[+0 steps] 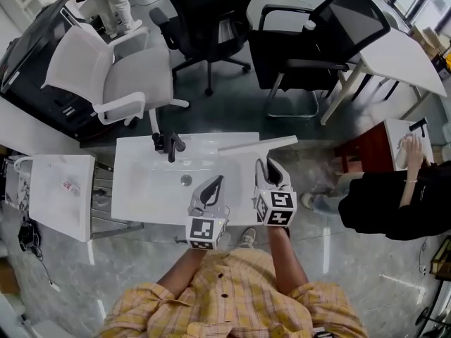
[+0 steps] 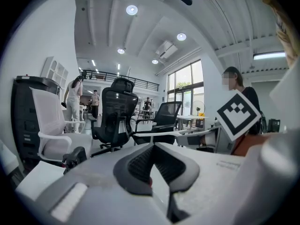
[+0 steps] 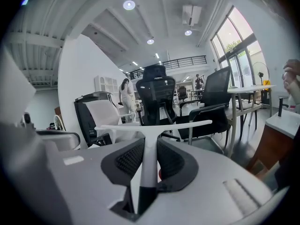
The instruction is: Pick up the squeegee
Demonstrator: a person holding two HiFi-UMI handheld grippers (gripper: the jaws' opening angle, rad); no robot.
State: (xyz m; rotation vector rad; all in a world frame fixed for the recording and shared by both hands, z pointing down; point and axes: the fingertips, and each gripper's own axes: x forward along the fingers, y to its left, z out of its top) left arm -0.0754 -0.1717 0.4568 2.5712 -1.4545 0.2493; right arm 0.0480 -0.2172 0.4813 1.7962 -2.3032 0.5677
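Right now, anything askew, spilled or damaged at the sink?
Nothing stands out. The right gripper is clamped on the squeegee by its handle, blade roughly level above the white sink. No spill or damage shows.

The head view looks steeply down from above, close over the left gripper (image 1: 211, 187) and right gripper (image 1: 271, 169). Each gripper view rides just behind its own jaws and faces nearly level ahead. All three share the black high-backed mesh office chair (image 1: 204, 13) (image 2: 115, 109) (image 3: 157, 95) beyond the grippers.

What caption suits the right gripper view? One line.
Right hand-held gripper clamps a white T-shaped plastic squeegee by its handle, black office chairs beyond.
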